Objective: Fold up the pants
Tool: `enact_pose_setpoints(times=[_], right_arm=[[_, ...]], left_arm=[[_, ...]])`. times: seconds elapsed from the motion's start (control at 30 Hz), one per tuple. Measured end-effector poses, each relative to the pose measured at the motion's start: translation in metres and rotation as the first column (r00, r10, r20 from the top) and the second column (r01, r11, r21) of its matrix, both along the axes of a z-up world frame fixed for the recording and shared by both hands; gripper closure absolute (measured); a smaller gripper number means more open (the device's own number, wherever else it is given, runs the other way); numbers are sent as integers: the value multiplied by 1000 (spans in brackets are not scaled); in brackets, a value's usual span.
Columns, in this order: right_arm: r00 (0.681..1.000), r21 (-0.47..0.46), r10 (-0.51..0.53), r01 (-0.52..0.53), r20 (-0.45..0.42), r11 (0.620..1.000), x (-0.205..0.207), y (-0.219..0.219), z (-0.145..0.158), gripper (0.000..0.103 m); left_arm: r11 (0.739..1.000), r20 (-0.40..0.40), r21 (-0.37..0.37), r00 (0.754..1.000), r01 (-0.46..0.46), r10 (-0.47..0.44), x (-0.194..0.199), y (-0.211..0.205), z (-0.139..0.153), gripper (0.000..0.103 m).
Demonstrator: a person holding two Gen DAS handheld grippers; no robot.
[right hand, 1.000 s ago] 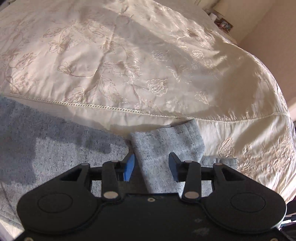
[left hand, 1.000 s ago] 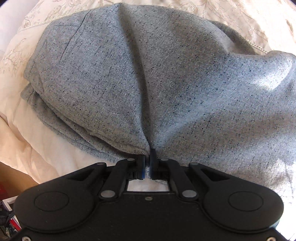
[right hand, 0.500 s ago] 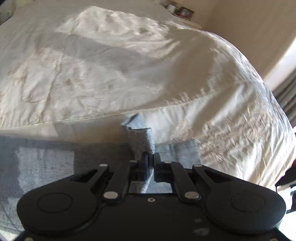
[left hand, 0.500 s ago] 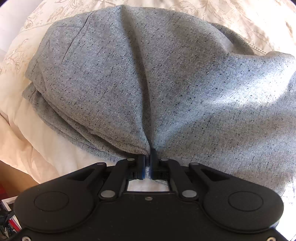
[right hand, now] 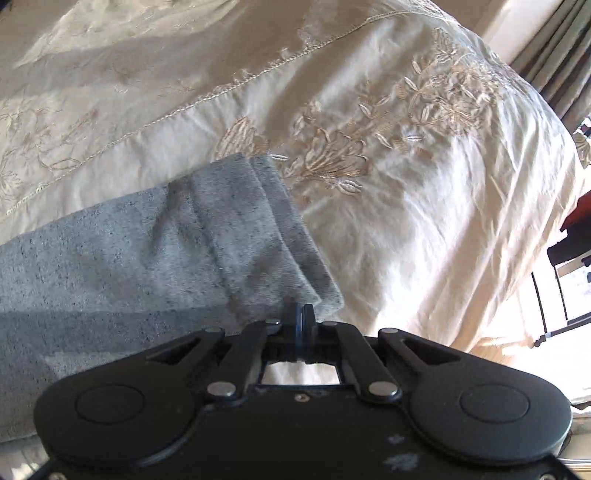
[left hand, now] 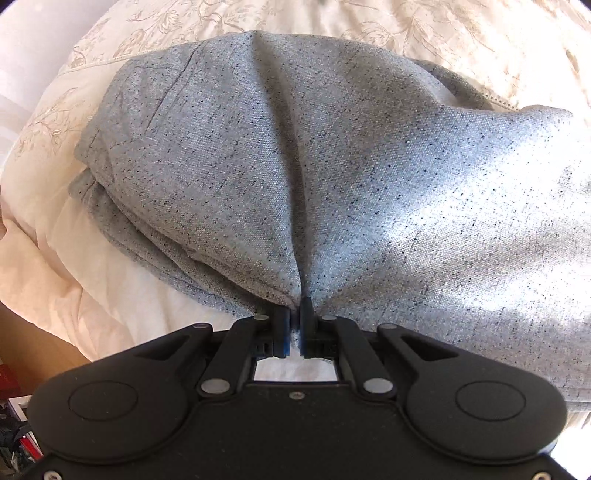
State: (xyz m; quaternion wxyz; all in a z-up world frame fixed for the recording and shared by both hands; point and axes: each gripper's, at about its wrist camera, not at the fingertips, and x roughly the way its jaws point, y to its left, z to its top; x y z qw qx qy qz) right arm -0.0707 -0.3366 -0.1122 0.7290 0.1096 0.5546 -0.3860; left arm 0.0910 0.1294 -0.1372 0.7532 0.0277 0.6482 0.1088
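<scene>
Grey speckled pants (left hand: 295,166) lie bunched on a cream embroidered bedspread (left hand: 443,33). My left gripper (left hand: 294,314) is shut on the near edge of the pants, and the cloth fans out from the pinch in a deep crease. In the right wrist view, a hemmed leg end of the pants (right hand: 229,236) lies across the bedspread (right hand: 424,184). My right gripper (right hand: 300,314) is shut on the near corner of that leg hem.
The bed's left edge drops to a wooden floor with clutter (left hand: 14,424). In the right wrist view the bedspread falls away at the right, with curtains (right hand: 554,55) and dark furniture (right hand: 572,251) beyond.
My right gripper closed on the leg hem and pulled it, swinging the view right toward the bed's edge. My left gripper stayed shut on the pants, which shifted slightly away.
</scene>
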Motion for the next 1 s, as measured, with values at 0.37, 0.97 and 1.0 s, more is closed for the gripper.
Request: enact_pose_setpoints(times=[0.37,0.97,1.0], right_arm=[[933,309,-66,-50,353,950,-28,-57,20,68],[889,182,422,-451,175,874,20,-28,-6,97],[877,138,446,-472,181,871,17,-23,4,97]], left_arm=[[1000,24,22,1000,-15,14,-14,1,4,97],[998,30,52,999,-19,17,-16,-4,14,97],[999,49,44,999,-24,21,-17,-4,21,97]])
